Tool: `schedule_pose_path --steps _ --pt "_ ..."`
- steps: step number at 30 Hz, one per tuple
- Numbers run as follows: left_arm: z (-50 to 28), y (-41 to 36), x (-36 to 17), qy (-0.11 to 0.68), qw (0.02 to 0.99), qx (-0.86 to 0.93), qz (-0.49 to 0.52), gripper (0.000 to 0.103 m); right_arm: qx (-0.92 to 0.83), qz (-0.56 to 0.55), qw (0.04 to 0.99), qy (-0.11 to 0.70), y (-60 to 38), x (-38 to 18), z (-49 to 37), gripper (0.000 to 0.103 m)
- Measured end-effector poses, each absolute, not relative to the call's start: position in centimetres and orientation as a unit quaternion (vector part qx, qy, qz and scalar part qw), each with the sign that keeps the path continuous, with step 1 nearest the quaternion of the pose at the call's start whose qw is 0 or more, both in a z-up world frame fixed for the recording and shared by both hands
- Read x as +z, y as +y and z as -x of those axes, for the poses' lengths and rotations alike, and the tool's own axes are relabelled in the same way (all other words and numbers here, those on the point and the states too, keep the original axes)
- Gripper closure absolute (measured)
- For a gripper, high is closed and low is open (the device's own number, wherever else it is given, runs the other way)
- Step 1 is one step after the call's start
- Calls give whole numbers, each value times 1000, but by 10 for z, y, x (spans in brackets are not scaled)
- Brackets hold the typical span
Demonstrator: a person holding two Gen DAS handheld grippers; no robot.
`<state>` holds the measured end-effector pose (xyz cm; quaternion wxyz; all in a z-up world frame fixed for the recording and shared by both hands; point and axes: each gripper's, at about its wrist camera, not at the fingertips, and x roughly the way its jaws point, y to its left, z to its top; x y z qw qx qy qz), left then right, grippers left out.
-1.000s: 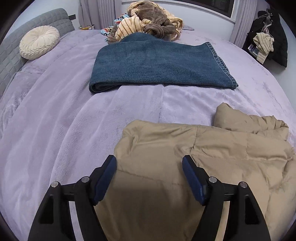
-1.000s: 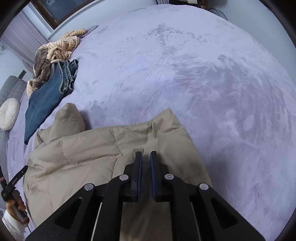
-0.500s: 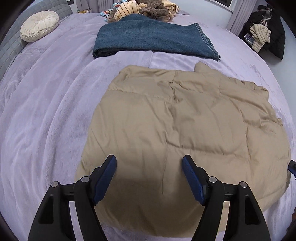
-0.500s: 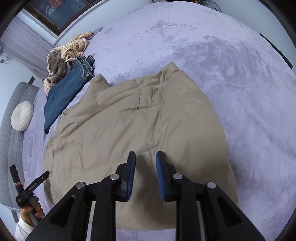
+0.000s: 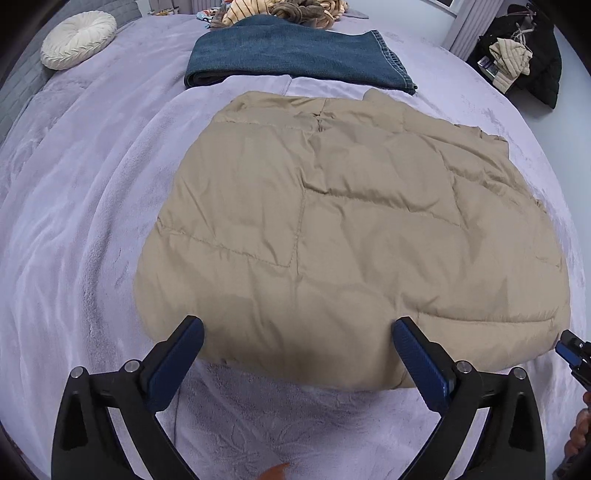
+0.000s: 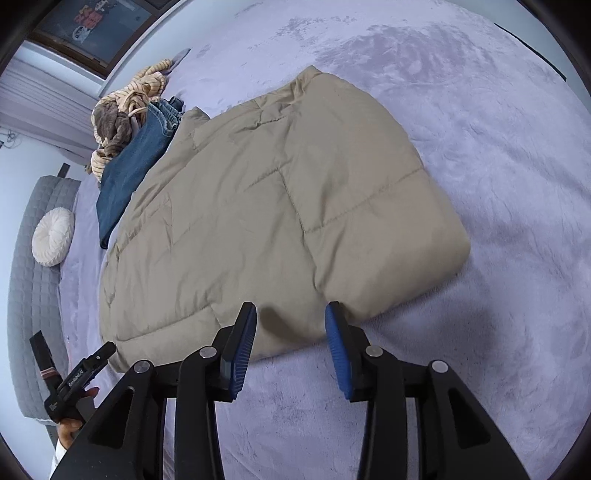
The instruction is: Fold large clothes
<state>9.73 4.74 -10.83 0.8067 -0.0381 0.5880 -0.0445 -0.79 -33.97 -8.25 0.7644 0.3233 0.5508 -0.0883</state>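
Observation:
A tan quilted puffer garment (image 5: 351,229) lies folded flat on the lilac bed (image 5: 81,206); the right wrist view shows the same garment (image 6: 280,206). My left gripper (image 5: 297,343) hovers over its near edge, jaws opening wide, with nothing pinched between the pads. My right gripper (image 6: 291,325) hangs above the near right corner of the garment, its jaws opening too, and its pads do not press on the cloth. The other gripper's tip (image 5: 572,350) peeks in at the right edge of the left wrist view, and the left gripper (image 6: 74,384) shows in a hand at lower left of the right wrist view.
Folded blue jeans (image 5: 291,59) lie just beyond the garment, with a heap of striped and brown clothes (image 5: 291,9) behind them. A round cream cushion (image 5: 77,38) rests by the grey headboard (image 6: 33,295). Dark clothes (image 5: 524,55) hang at far right.
Both grippers pulled back toward the near edge of the bed, so the whole tan garment came into view. The right jaws went from shut to parted, and the left jaws spread wider.

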Motion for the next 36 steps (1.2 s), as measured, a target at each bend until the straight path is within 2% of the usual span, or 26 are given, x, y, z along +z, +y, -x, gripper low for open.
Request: schedule_pose_path --steps 4,7,14,18,25,26,27,28,36 --pt "-86 53 -116 597 799 -49 58 0 -97 -352 754 546 -343 -90 20 56" --pt "-81 62 -128 611 784 -49 94 0 -96 -376 748 539 -347 -98 25 48" --pt "-79 70 -144 617 774 -49 131 0 -87 -435 735 513 -356 -113 27 23" --pt "-82 81 -153 621 755 -74 197 0 -82 -473 728 490 -362 -121 25 20" --pt "-84 113 -162 583 746 -96 308 0 -66 -522 704 477 -365 -144 10 19" --pt "-85 118 -164 579 746 -95 316 0 -64 -532 700 472 -366 -147 8 15" --pt "-85 124 -168 576 741 -98 330 0 -60 -542 697 466 -366 -150 6 2" --pt "-88 129 -172 576 736 -102 341 0 -60 -549 697 458 -367 -151 4 0" --pt "-119 128 -189 544 725 -115 407 0 -25 -583 676 449 -366 -168 -36 0"
